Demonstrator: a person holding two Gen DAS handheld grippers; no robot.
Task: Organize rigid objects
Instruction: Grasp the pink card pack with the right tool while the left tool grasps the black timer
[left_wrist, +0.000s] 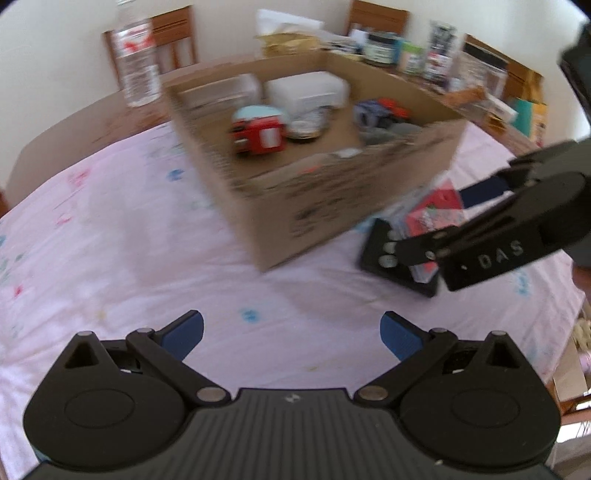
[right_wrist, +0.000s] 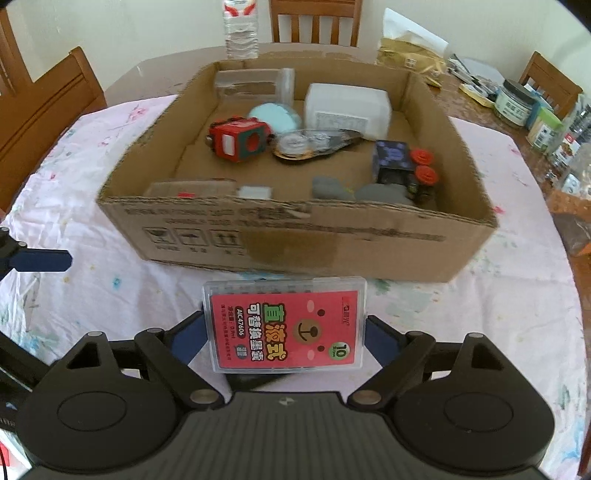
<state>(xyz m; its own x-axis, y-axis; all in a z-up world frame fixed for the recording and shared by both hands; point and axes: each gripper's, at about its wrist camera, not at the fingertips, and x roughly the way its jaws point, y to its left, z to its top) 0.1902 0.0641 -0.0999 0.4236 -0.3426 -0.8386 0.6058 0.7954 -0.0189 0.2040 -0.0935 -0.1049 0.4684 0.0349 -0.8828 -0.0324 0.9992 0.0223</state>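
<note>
My right gripper (right_wrist: 286, 334) is shut on a clear plastic case with a red label (right_wrist: 286, 325) and holds it just in front of the cardboard box (right_wrist: 295, 243). In the left wrist view the case (left_wrist: 436, 210) shows at the right, held by the right gripper (left_wrist: 439, 229) above a black device (left_wrist: 384, 251). The box (left_wrist: 332, 206) holds a red cube toy (right_wrist: 238, 142), a white container (right_wrist: 347, 107), a tape dispenser (right_wrist: 314, 142), a dark cube (right_wrist: 393, 160) and grey pieces (right_wrist: 354, 190). My left gripper (left_wrist: 291, 332) is open and empty over the pink tablecloth.
A water bottle (left_wrist: 136, 59) stands behind the box. Jars and packets (right_wrist: 535, 114) crowd the table's right side. Wooden chairs (right_wrist: 316, 22) surround the table. The pink cloth (left_wrist: 129, 240) covers the near table.
</note>
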